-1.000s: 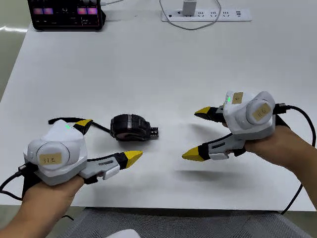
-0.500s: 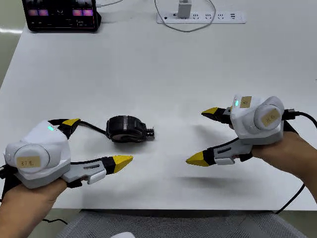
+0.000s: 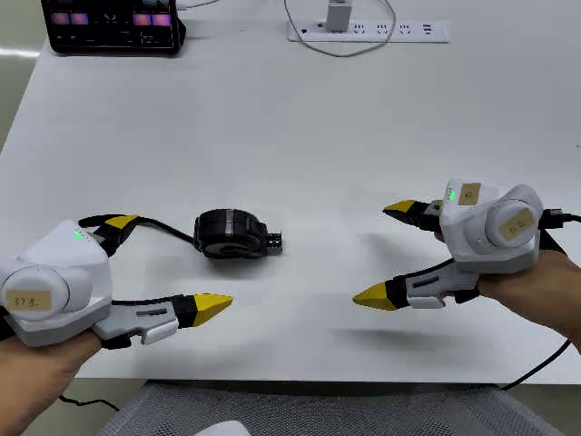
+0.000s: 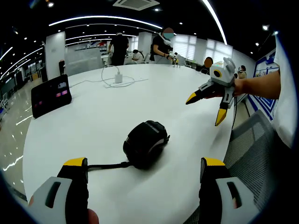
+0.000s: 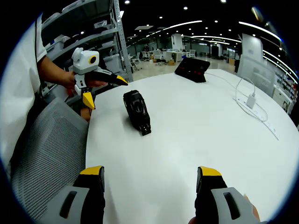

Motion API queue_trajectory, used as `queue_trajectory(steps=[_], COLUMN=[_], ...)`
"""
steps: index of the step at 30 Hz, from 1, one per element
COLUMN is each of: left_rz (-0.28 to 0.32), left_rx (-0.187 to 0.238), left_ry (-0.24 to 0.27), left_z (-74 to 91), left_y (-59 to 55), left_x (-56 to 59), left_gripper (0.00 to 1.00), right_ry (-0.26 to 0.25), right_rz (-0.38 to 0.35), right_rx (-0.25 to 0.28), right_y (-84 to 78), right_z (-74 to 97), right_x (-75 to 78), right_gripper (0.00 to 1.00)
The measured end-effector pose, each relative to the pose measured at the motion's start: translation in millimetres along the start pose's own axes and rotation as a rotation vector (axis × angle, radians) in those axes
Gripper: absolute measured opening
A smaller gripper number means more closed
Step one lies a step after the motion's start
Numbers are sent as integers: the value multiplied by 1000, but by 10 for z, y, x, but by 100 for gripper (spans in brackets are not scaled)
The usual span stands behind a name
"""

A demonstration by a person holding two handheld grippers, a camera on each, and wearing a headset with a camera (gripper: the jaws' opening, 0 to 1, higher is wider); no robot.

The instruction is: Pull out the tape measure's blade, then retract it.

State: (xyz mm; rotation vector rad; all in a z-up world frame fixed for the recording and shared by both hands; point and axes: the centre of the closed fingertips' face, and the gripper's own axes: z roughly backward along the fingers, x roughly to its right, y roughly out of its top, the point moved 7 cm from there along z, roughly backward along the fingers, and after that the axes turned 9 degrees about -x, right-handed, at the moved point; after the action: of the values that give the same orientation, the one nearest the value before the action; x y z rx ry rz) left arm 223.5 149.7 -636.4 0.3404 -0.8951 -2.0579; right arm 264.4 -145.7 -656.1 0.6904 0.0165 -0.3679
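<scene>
A black tape measure (image 3: 232, 235) lies on the white table (image 3: 300, 127), its blade tip pointing right and a black strap trailing left. It shows in the left gripper view (image 4: 145, 141) and in the right gripper view (image 5: 136, 109). My left gripper (image 3: 168, 263) stands open at the table's front left, just left of the tape measure, holding nothing. My right gripper (image 3: 398, 252) stands open at the front right, well clear of the tape measure, also with nothing between its jaws. The blade is inside the case.
A black device with lit pink screens (image 3: 111, 25) sits at the back left. A white power strip (image 3: 368, 32) with a plugged charger and cable lies at the back centre. A mesh chair (image 3: 300, 409) is below the front edge.
Both grippers have drawn back from the tape measure: the left one down and left, the right one down and right. The tape measure lies where it was.
</scene>
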Motion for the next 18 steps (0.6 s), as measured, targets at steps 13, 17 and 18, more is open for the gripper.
queue_trajectory(steps=[13,17,18], left_rz=[-41,-53,-52], left_rx=[-19,-25,-27], left_ry=[-13,-11,-11], left_z=[62,83,87], left_y=[-45,-64,-69], left_x=[-25,-52,-62], left_gripper=[99,99,99], right_ry=[-18,-22,-25], right_rz=[-22,-34,-36], right_rx=[21,23,21], right_y=[-38,-74,-83], right_z=[97,135,139], right_x=[-77,-87,-86], right_gripper=[82,83,83])
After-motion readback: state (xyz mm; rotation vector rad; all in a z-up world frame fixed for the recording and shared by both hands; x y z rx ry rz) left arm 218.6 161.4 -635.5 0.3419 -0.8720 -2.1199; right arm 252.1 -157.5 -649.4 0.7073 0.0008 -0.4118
